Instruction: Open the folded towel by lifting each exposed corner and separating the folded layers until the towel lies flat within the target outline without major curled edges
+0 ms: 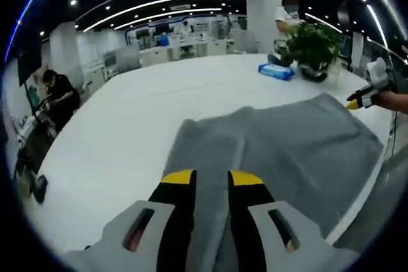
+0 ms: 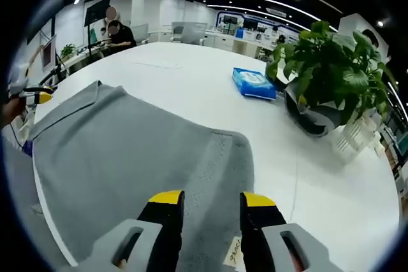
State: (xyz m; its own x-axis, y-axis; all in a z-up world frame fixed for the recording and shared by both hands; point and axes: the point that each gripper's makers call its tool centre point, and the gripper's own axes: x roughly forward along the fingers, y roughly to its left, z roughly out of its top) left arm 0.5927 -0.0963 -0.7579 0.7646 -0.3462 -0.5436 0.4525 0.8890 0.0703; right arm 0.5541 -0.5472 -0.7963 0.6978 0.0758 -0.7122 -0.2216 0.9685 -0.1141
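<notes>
I see the towel point(image 2: 127, 157) spread on the table point(image 2: 191, 74) before my grippers, with the packet point(image 2: 254, 84) and potted plant point(image 2: 331, 68) beyond it.

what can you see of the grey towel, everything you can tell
The grey towel is a soft, matte cloth spread mostly open on the white table, one side hanging over the table's near edge. A raised fold line runs across it in the left gripper view, and a small white tag shows at its hem in the right gripper view. The left gripper and right gripper each have their jaws over an end of it; whether either pinches the cloth is unclear.
</notes>
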